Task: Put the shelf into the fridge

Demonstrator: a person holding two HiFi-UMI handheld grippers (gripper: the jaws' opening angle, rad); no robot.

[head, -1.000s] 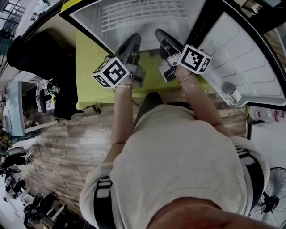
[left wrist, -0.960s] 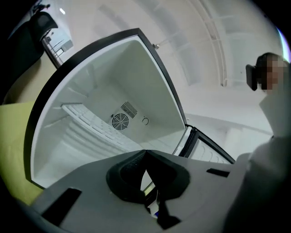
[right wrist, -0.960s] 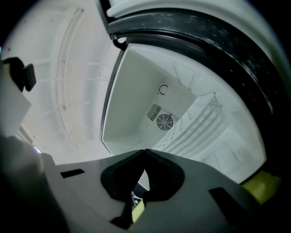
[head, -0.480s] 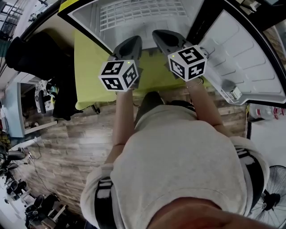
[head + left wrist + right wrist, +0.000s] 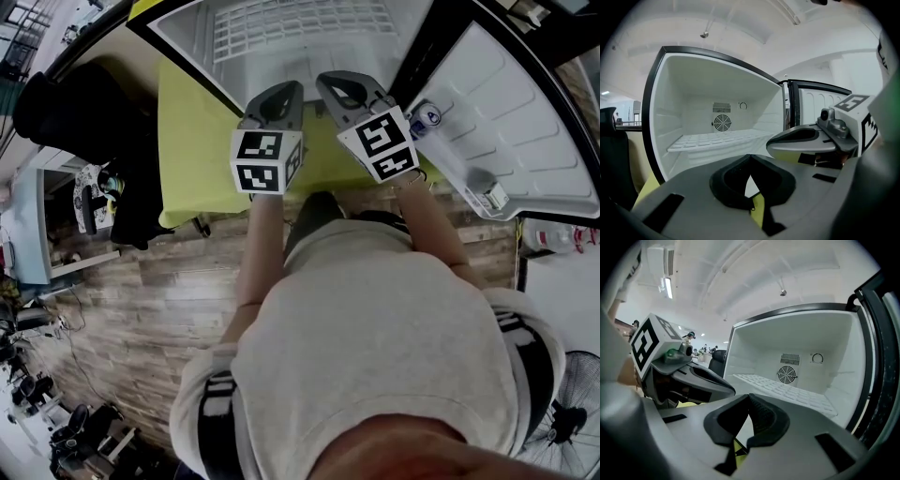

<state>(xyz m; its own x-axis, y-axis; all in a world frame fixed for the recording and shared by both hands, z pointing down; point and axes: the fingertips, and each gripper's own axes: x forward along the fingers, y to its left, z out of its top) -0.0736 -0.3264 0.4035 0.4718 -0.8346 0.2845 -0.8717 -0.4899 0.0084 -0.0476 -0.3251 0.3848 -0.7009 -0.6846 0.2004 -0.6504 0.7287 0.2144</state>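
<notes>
1. Fridge (image 5: 178, 42) stands open ahead of me, door (image 5: 525, 122) swung to the right.
2. White grid shelf (image 5: 722, 139) lies level inside the fridge, beyond both grippers.
3. Left gripper (image 5: 750, 176) and right gripper (image 5: 747, 420): I see the jaws pressed together, empty, side by side at the opening.

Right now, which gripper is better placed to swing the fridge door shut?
Probably right. The right gripper is nearer the open door; the left gripper is farther off. Both jaws shut, empty.
</notes>
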